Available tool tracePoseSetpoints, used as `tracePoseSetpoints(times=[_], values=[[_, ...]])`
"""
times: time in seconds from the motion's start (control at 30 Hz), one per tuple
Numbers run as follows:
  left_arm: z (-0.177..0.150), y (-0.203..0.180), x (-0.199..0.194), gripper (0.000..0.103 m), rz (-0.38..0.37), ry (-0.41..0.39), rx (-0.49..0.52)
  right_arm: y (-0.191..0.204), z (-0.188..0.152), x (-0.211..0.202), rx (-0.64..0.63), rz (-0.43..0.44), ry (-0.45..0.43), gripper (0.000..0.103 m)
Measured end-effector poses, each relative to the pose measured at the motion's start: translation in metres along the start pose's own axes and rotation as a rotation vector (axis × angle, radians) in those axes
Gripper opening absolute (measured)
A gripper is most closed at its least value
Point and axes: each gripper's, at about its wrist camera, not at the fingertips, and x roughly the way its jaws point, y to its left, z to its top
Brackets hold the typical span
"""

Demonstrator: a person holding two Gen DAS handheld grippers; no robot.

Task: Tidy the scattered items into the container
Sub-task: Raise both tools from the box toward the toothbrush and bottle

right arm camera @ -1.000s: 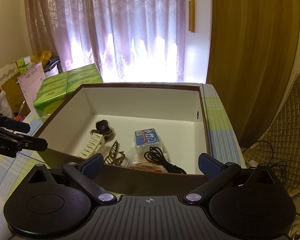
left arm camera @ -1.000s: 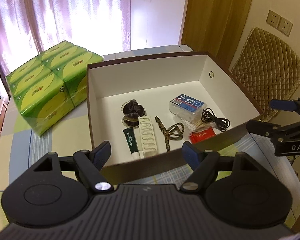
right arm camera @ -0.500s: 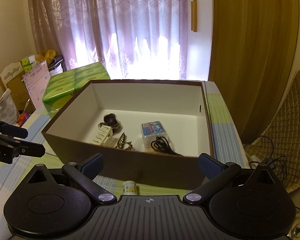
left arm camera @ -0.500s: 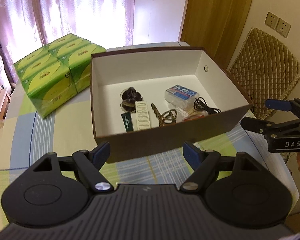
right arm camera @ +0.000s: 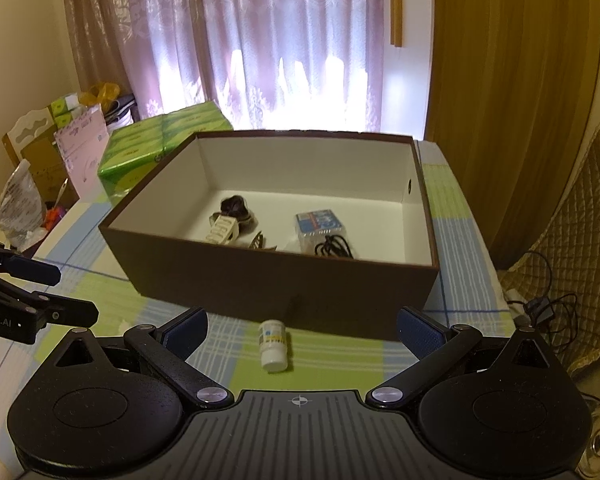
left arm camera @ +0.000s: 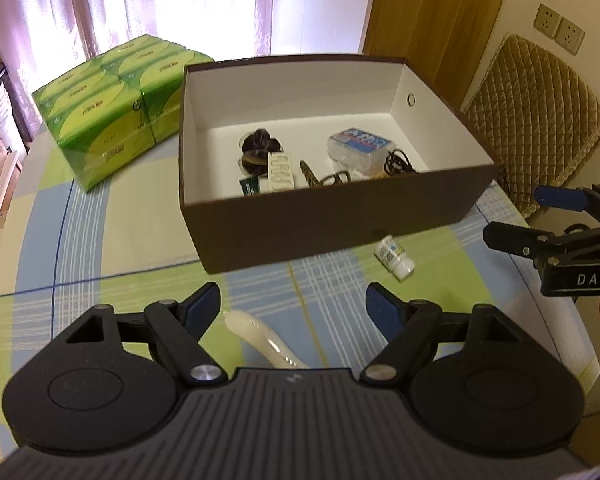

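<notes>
Both the left gripper (left arm camera: pixel 293 304) and the right gripper (right arm camera: pixel 301 327) are spread wide, grasping nothing. The small white cylindrical bottle (right arm camera: pixel 273 343), lying on the checked counter (left arm camera: pixel 100 240) just before the brown cardboard box (right arm camera: pixel 284 284), could be rolled away if nudged by one finger; the pale translucent tube (left arm camera: pixel 260 340) could be overlooked.

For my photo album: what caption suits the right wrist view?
Open tongs hover over a small white bottle lying outside the brown box.
</notes>
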Motion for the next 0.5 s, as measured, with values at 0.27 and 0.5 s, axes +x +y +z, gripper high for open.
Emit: tracePoseSetpoints(times=[0.27, 0.5], values=[[-0.019, -0.005, 0.007, 0.076, 0.002, 0.046, -0.005, 0.002, -0.013, 0.0, 0.008, 0.007, 0.034, 0.103], [-0.041, 0.002, 0.015, 0.076, 0.017, 0.085, -0.023, 0.002, -0.029, 0.003, 0.028, 0.007, 0.078, 0.103]])
